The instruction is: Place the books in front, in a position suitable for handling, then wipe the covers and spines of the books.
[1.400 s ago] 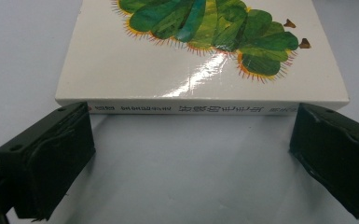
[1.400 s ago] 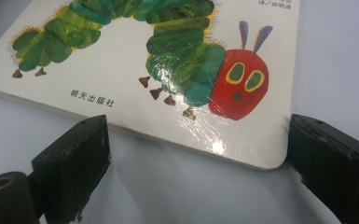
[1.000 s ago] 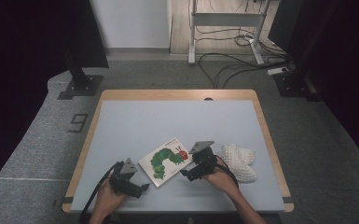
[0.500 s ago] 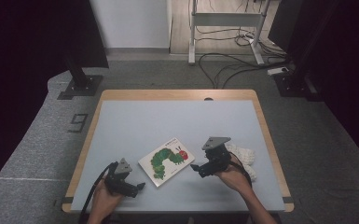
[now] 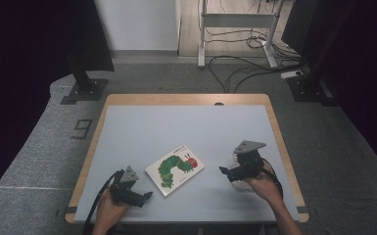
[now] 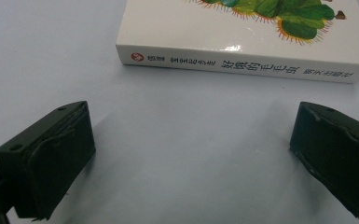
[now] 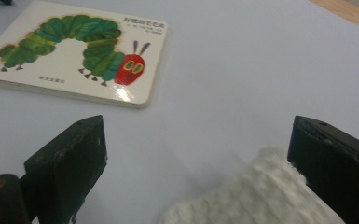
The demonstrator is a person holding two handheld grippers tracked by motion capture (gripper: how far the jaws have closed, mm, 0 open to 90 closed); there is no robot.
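A white board book (image 5: 175, 169) with a green caterpillar on its cover lies flat near the table's front middle. Its spine (image 6: 242, 65) faces my left gripper (image 6: 191, 154), which rests open on the table just short of it, at the front left (image 5: 142, 196). My right gripper (image 5: 227, 172) is open at the front right, over a white knitted cloth (image 7: 256, 198) that lies low between its jaws. The book (image 7: 77, 51) sits beyond the right gripper (image 7: 196, 168), up and to the left in the right gripper view.
The table has a pale blue-grey top (image 5: 176, 132) with a wooden rim (image 5: 186, 99). Black stands (image 5: 85, 78) and cables (image 5: 240, 58) are on the floor behind the table.
My right gripper has moved rightward from beside the book to above the cloth, which it now largely hides in the high view. The left gripper has hardly shifted.
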